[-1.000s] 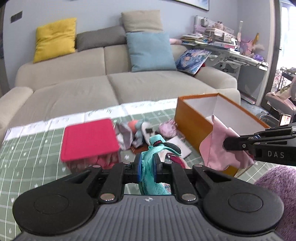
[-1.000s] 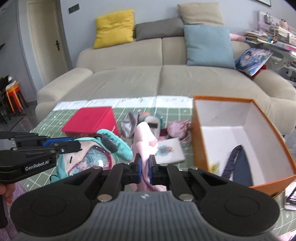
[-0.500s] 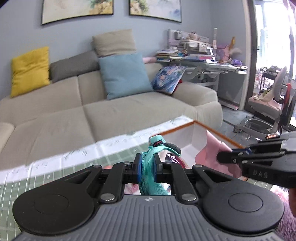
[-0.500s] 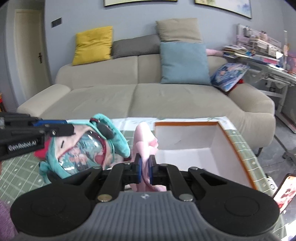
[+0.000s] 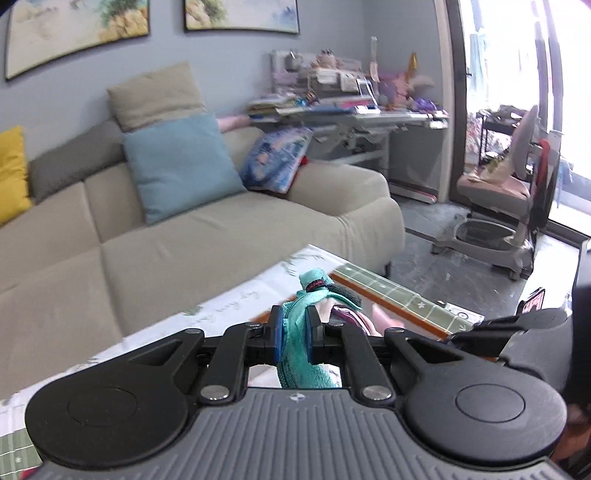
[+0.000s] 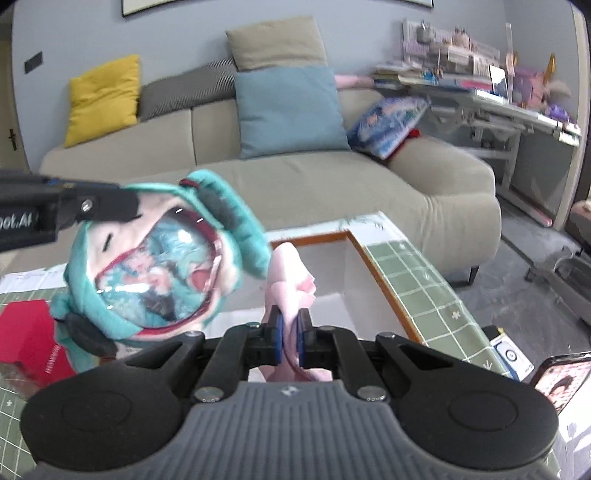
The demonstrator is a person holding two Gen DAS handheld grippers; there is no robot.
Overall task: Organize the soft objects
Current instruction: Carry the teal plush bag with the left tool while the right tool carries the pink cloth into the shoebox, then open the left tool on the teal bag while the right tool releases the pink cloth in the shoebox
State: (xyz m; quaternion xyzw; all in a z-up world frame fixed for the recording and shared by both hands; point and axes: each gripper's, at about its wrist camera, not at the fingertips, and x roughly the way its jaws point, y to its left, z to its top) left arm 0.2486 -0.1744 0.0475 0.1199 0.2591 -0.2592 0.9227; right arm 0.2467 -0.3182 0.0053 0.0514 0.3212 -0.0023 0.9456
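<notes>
Currently, left gripper (image 5: pixel 293 338) clamps the teal plush pouch (image 6: pixel 159 266) at mid-left; right gripper (image 6: pixel 289 338) pinches pink cloth (image 6: pixel 290 280) over the orange box (image 6: pixel 354 240). Risk: pouch snagging the rim on release.

Walls: pale grey-blue; two framed paintings (image 5: pixel 77 33) hang above the sofa; a dark switch plate (image 6: pixel 33 61) sits at left.
Sofa: beige sectional (image 5: pixel 221 236) against the wall, with a rounded armrest at its right end.
Cushions: yellow (image 6: pixel 103 98), grey (image 6: pixel 177 94), tan (image 6: pixel 277 44) and light blue (image 6: pixel 291 110) lean on the backrest; a blue printed pillow (image 5: pixel 275 160) rests on the armrest.
Desk: white-framed desk (image 5: pixel 369 122) beside the sofa, piled with books and small items.
Floor: grey, mottled (image 5: pixel 443 240).
Window: tall glazed opening (image 5: pixel 517 74) at right, bright daylight coming through.
Chair: padded chair on a round base (image 5: pixel 498 206) near the window.
Door: partly seen at far left (image 6: pixel 9 129).
</notes>
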